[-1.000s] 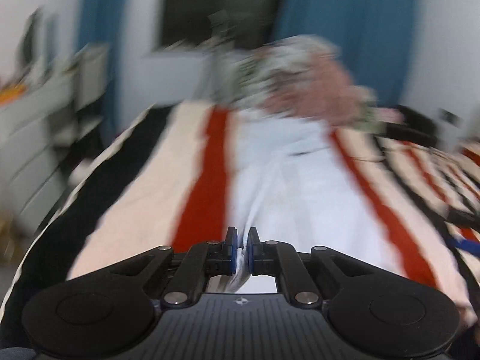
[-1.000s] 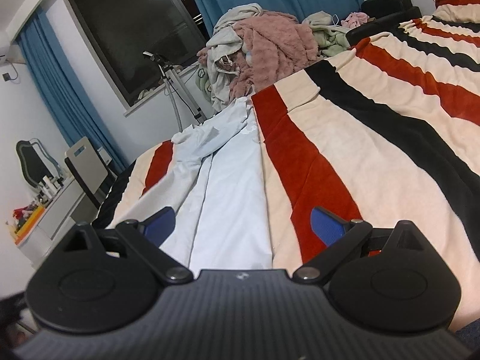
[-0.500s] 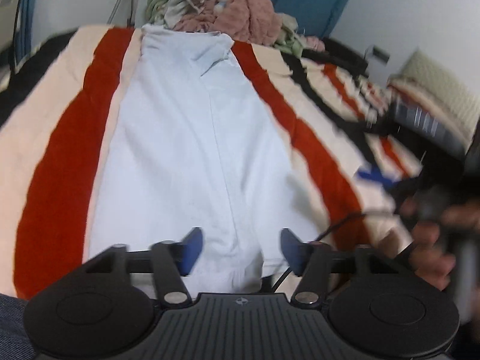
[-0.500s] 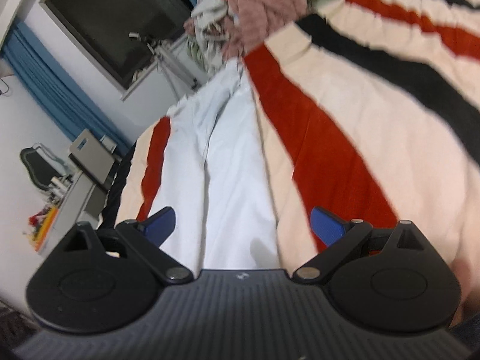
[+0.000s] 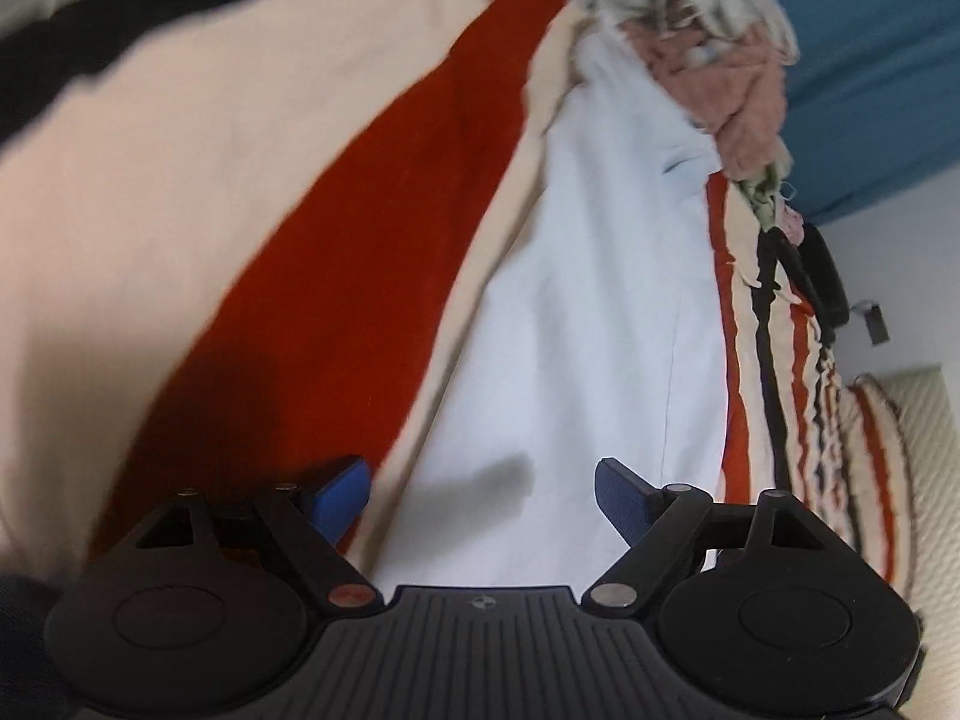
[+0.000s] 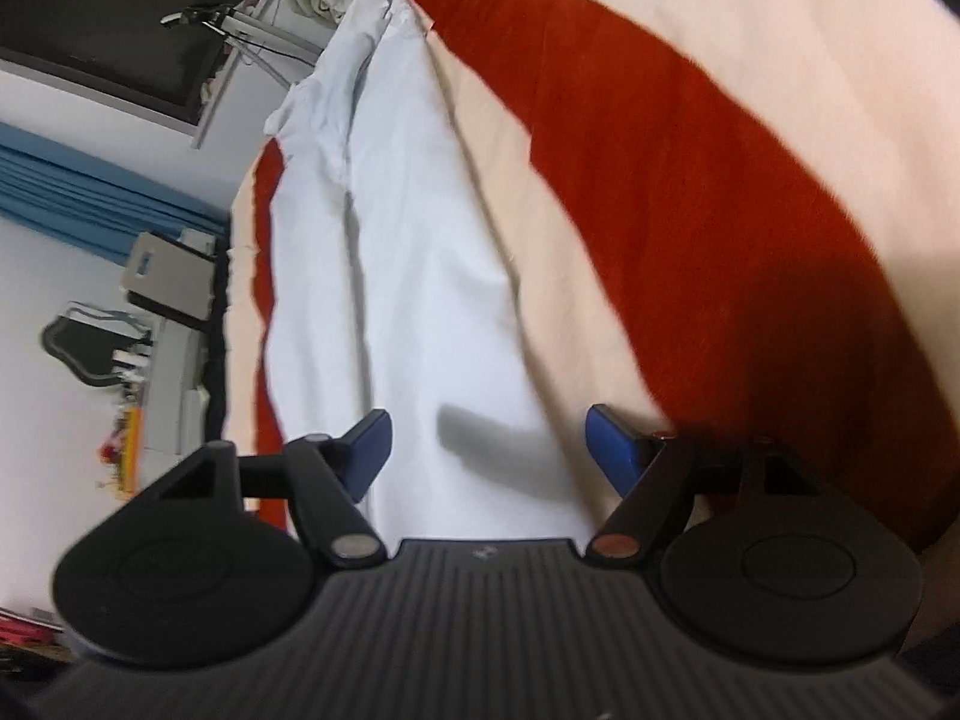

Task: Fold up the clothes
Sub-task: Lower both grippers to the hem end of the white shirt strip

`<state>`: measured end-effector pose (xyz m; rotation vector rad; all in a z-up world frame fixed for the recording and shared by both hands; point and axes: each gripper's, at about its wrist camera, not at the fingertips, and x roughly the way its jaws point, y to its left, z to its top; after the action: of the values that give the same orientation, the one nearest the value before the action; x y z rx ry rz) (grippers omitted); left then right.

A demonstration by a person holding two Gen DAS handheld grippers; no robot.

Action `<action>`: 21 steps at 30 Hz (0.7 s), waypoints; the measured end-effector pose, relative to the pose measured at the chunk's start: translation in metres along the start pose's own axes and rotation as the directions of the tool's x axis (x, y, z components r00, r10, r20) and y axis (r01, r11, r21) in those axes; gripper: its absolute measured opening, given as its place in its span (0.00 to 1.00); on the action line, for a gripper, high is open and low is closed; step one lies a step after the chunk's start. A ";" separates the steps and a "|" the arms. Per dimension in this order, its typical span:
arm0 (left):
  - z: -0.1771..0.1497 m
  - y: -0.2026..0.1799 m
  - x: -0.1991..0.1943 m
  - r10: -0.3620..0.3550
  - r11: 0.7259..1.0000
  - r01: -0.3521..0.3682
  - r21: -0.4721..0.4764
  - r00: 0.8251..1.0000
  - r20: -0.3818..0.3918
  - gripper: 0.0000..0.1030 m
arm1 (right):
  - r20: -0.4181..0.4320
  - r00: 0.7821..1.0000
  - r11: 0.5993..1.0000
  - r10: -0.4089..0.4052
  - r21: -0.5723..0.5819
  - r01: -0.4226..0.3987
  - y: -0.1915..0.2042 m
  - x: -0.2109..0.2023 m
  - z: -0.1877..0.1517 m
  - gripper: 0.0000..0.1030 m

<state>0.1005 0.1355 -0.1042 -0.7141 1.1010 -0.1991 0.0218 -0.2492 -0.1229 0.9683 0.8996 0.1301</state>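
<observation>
1. I held my left gripper low over the near end of the pale blue garment, its blue fingers spread wide and gripping nothing; the left finger sat over the garment's left edge, where it met the striped blanket.
2. My right gripper was posed the same way, jaws wide apart and empty, above the garment at its near end, with the right finger just past the garment's right edge, over the blanket.
3. The garment lay stretched out lengthwise on the blanket, running away from both grippers toward a heap of clothes at its far end.
4. Only the left view showed, right of the garment, a blue curtain and a striped pillow against a pale headboard.
5. Only the right view showed, left of the garment, a dark window, a metal stand beyond its far end, and a cluttered desk.
6. Both views were smeared at the edges, so whether either gripper touched the cloth I could not tell.
</observation>
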 end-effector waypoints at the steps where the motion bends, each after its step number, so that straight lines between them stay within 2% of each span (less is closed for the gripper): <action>1: 0.001 0.001 0.002 -0.012 1.000 0.012 -0.013 1.000 -0.021 0.81 | -0.007 1.000 1.000 0.008 0.008 -0.008 -0.001 0.000 -0.002 0.69; 5: 0.000 0.001 0.002 -0.040 0.999 0.040 -0.016 0.998 -0.044 0.79 | -0.035 0.998 0.998 0.043 0.041 -0.041 -0.003 0.000 -0.010 0.64; 6: -0.001 0.001 0.002 -0.044 0.999 0.043 -0.016 0.998 -0.046 0.78 | -0.041 0.998 0.998 0.051 0.049 -0.049 -0.004 0.000 -0.012 0.60; 7: 0.000 0.000 0.001 -0.043 0.999 0.042 -0.016 0.998 -0.046 0.74 | -0.044 0.998 0.997 0.050 0.055 -0.048 -0.005 0.000 -0.014 0.56; 10: -0.002 -0.001 0.002 -0.022 0.999 0.022 -0.025 0.999 -0.028 0.54 | -0.019 1.000 0.998 -0.025 0.062 0.026 -0.005 0.000 -0.015 0.48; 13: -0.020 0.000 0.002 -0.023 0.999 0.023 -0.033 1.000 -0.017 0.45 | -0.030 0.999 0.998 -0.040 0.057 0.042 -0.004 0.005 -0.014 0.48; 18: -0.040 0.005 -0.006 -0.018 1.000 0.018 -0.003 0.999 -0.029 0.45 | -0.054 0.998 1.000 -0.013 0.017 0.014 -0.002 0.004 -0.020 0.48; 21: -0.050 0.011 -0.012 -0.007 1.000 0.007 0.013 0.999 -0.040 0.52 | -0.043 0.999 1.000 0.009 0.017 -0.008 -0.003 0.001 -0.022 0.49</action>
<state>0.0491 0.1284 -0.1153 -0.7043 1.1345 -0.2274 0.0055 -0.2361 -0.1309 0.9881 0.9378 0.1510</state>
